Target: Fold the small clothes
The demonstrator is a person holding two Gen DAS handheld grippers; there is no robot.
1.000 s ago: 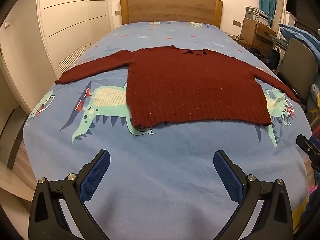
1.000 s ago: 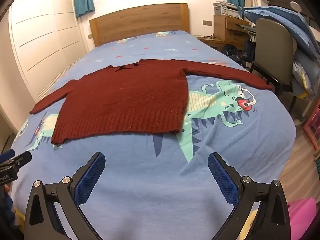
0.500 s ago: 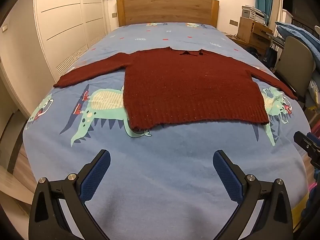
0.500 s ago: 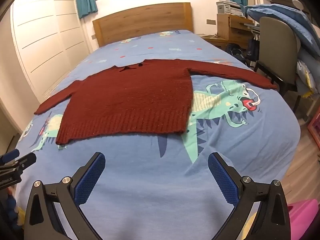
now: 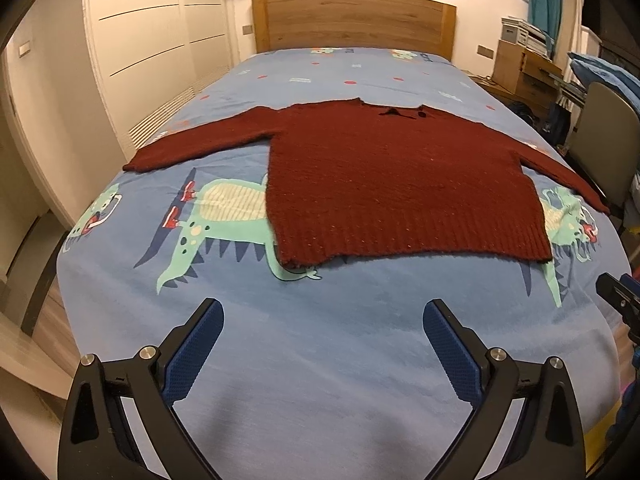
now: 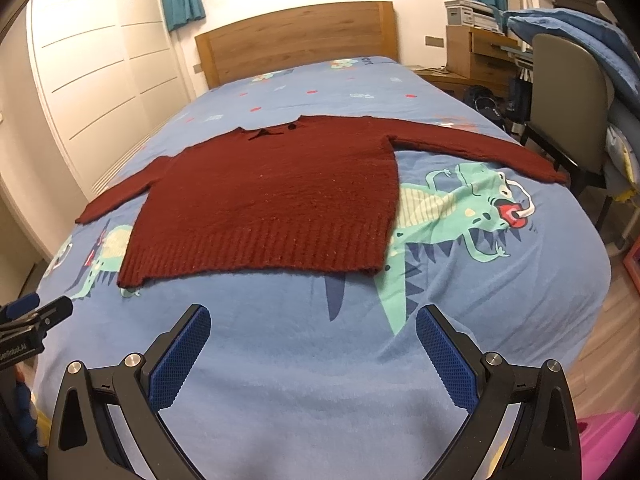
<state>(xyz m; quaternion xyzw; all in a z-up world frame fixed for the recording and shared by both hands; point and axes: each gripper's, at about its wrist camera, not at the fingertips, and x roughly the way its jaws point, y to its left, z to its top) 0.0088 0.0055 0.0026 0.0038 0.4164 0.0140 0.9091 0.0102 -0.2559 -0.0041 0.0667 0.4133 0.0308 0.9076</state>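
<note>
Left wrist view: the sweater (image 5: pixel 400 184) is seen nearer than before, apparently unmoved on the bed (image 5: pixel 320 360); left claw (image 5: pixel 322 344) and right claw (image 6: pixel 312 344) are held wide open, empty.

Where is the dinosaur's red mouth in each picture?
Left wrist view: the dinosaur's red mouth is at the far right edge, just past the red sweater and under its sleeve.
Right wrist view: the dinosaur's red mouth is right of centre, well clear of the red sweater, below the sleeve's cuff.
Shared landmark: the wooden headboard at the far end of the bed.
</note>
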